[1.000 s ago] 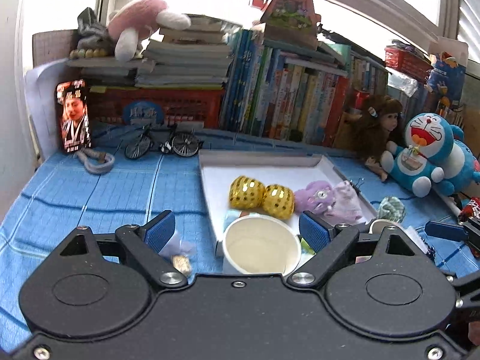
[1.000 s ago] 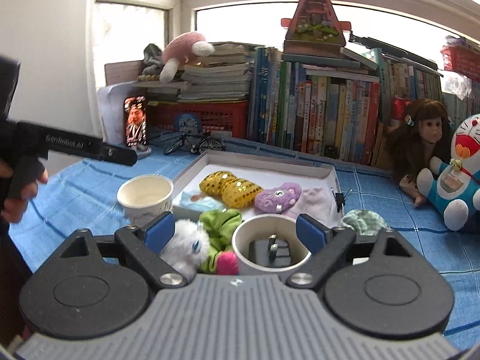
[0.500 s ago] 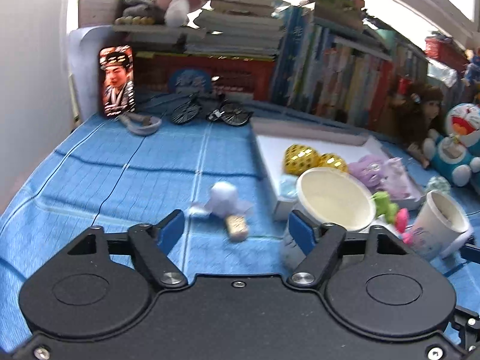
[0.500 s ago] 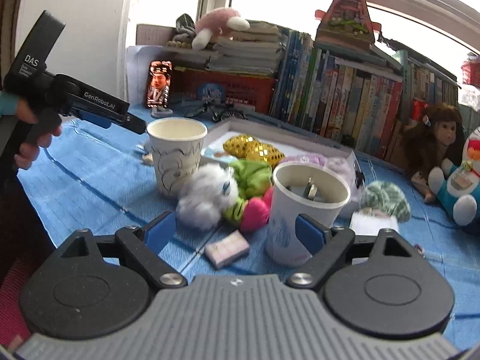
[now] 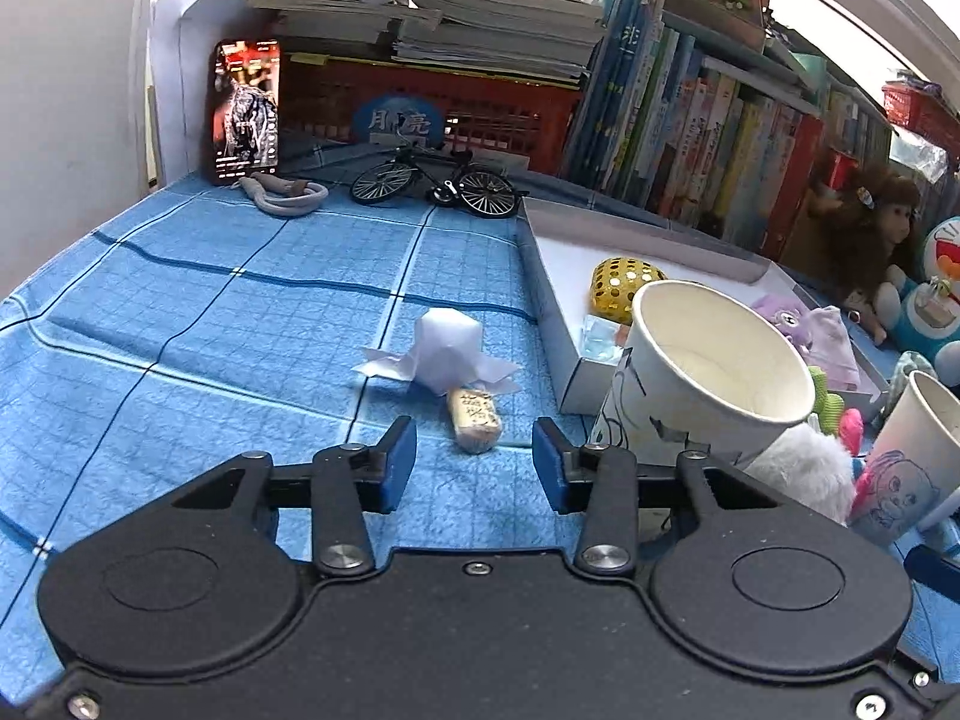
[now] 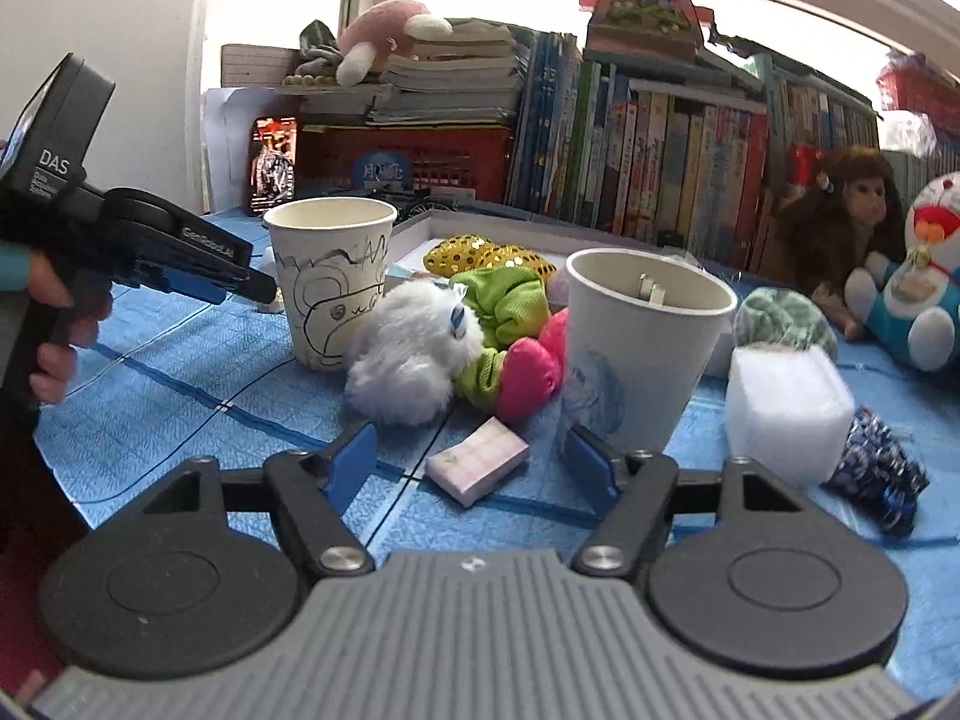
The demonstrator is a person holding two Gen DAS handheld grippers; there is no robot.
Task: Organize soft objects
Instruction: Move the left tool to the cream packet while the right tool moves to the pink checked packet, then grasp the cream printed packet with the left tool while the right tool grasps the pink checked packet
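Claws are both closing with nothing gripped: the left claw (image 5: 474,471) just short of a small tan cork-like piece (image 5: 475,419) on the blue-clothed counter (image 5: 180,324), the right claw (image 6: 471,471) around a pink-and-white checked block (image 6: 478,461) near a fluffy white plush toy (image 6: 414,354).

Black left gripper (image 5: 474,462), blue-padded fingers (image 5: 399,462), silver screws.

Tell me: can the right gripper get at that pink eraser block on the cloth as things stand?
Probably yes. The pink eraser block lies on bare blue cloth just ahead of the right gripper, whose closing jaws hold nothing. The paper cup crowds its right finger.
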